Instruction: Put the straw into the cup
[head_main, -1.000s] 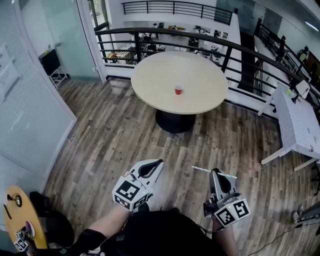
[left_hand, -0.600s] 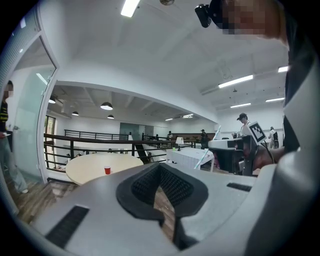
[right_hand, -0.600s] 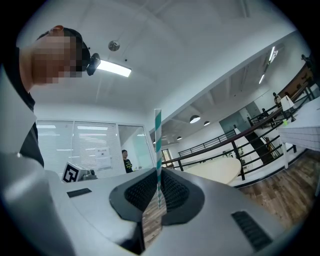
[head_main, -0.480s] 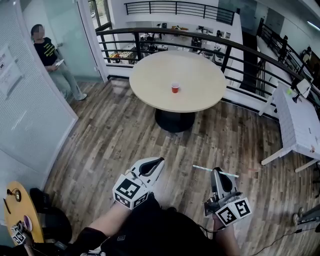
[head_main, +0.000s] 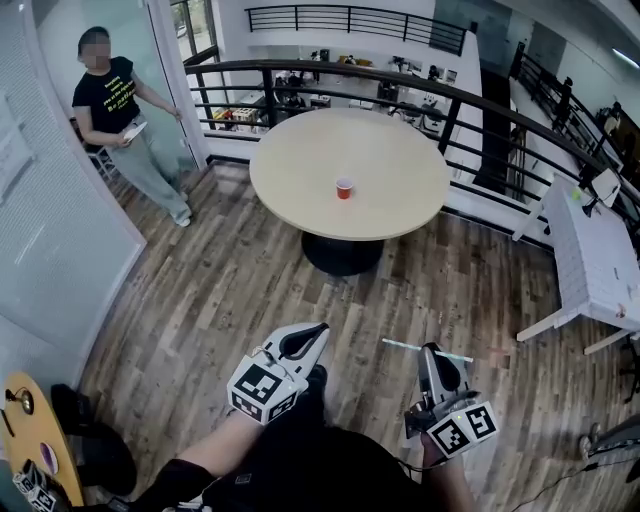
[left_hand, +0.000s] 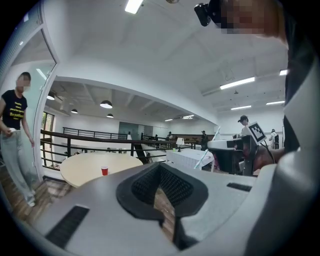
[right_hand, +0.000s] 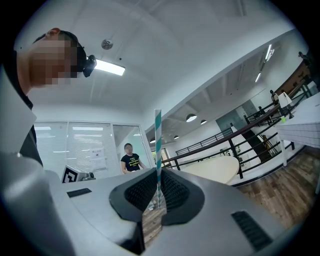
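Found the right tool (head_main: 434, 352) closed on the straw (head_main: 405, 346), pads pinching the white, teal-striped tube near its middle, with the tube lying crosswise to the jaws and roughly level above the wooden floor (head_main: 230, 290). Found the left tool (head_main: 312, 334) closed with nothing between its pads, held beside the right one and apart from it. Located the red cup (head_main: 344, 188) upright near the middle of the round bench (head_main: 290, 165), alone on the top and well apart from both tools, with a stretch of floor between. Judged the task as begun but far from complete: straw secured in the grip, approach to the bench outstanding, then alignment of one straw end over the cup mouth, insertion and release. Read no brand or label on straw or cup. Noted only square black-and-white marker patterns on the tool cubes, bearing no letters. Noted yellow print on the shirt of a bystander (head_main: 120, 120) by the glass wall, too small to read.
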